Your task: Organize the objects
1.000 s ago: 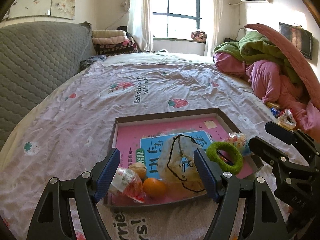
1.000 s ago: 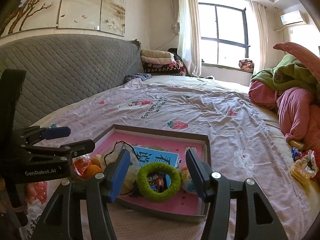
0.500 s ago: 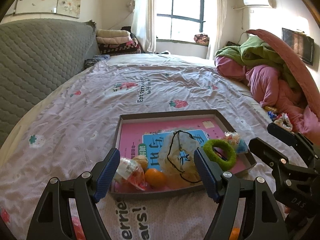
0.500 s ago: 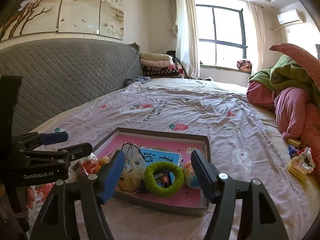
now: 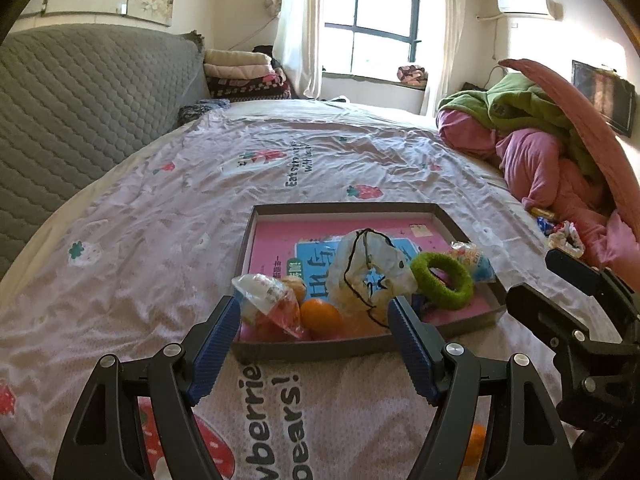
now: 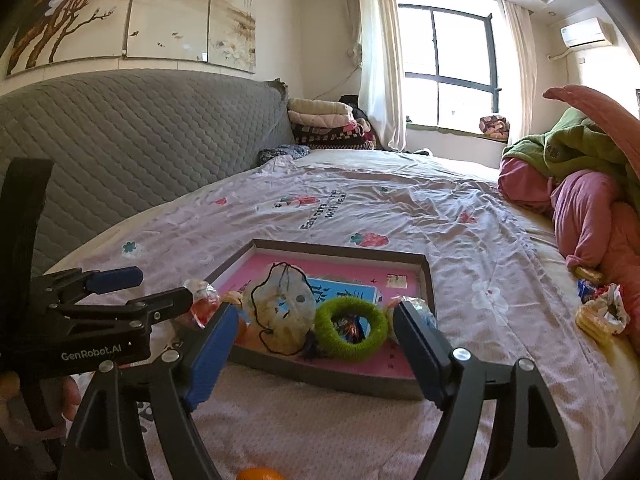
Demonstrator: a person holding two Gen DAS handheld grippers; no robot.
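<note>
Bedsheet (image 5: 160,248): pale lilac, printed with red strawberries, teal flowers and dark lettering. Headboard (image 5: 80,100): grey, diamond-quilted. Tray (image 5: 348,211): dark brown rim, pink floor. Book (image 5: 316,264) in tray: pink cover carrying a blue panel with white characters. Pouch (image 5: 368,276): translucent whitish, black drawcord. Ring (image 5: 442,278): fuzzy lime green. Orange (image 5: 320,316): plain orange. Snack packet (image 5: 272,300): clear film over red and white. Left gripper (image 5: 314,344): black frame, ribbed blue pads (image 5: 216,344). Right gripper (image 6: 316,352): identical black and blue. Bedding pile (image 5: 552,152): green over pink and salmon. Curtains (image 6: 380,64): cream. Wall panels (image 6: 132,12): beige, brown branches, white blossoms.
</note>
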